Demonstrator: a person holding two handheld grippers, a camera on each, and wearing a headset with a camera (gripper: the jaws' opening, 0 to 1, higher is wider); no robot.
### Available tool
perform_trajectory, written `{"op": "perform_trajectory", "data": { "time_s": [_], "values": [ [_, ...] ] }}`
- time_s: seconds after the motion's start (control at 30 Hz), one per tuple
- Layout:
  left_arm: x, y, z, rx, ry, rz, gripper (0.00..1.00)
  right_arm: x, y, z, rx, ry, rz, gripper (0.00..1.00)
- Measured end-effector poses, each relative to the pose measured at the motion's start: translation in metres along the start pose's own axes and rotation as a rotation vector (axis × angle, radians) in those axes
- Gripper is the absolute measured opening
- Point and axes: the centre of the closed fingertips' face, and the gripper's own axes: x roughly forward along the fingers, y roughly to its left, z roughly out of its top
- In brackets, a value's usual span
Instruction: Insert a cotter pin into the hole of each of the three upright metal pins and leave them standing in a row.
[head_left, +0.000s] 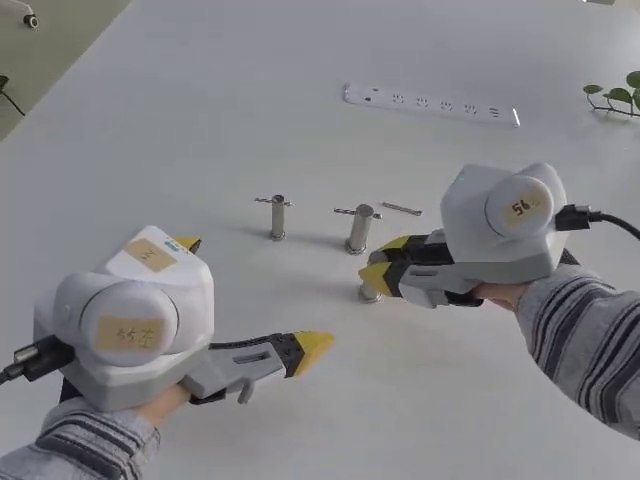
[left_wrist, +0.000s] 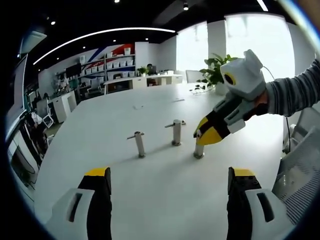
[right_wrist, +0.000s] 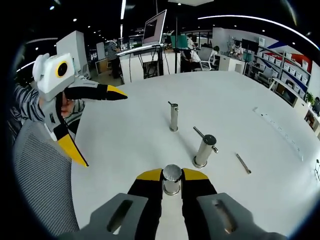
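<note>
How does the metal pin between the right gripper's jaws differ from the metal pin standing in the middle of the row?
The middle pin carries a cotter pin through its top; the gripped pin shows none. The gripped pin is clamped by the right gripper; the middle pin stands free. Both are silver and stand upright on the white table.

Bright, even — soft shadows, fisheye edges bent.

The right gripper's (head_left: 375, 262) fingers (head_left: 378, 279) hide the nearest metal pin's (head_left: 370, 294) top (base peeks out)
</note>
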Motion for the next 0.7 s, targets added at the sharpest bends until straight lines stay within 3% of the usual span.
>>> {"op": "perform_trajectory", "data": {
  "time_s": [0.13, 0.27, 0.63, 0.7],
  "values": [
    [0.0000, 0.0004, -0.0003, -0.003, 0.000, -0.001, 0.96, 0.0006, 0.0021, 0.0021, -0.003, -0.012, 0.006, 0.08],
    [0.0005, -0.0007, -0.0006, 0.000, 0.003, -0.005, 0.96, 0.0008, 0.0023, 0.0011, -0.057, 0.000, 0.007, 0.09],
    [0.0011, -0.0031, -0.0007, 0.010, 0.005, -0.015, 0.96, 0.0011, 0.0042, 0.0009, -0.043, -0.015, 0.008, 0.09],
    [0.0011, -0.0027, -0.0012, 0.006, 0.006, -0.015, 0.96, 0.0023, 0.0043, -0.0038, -0.066, 0.012, 0.003, 0.09]
  ]
}}
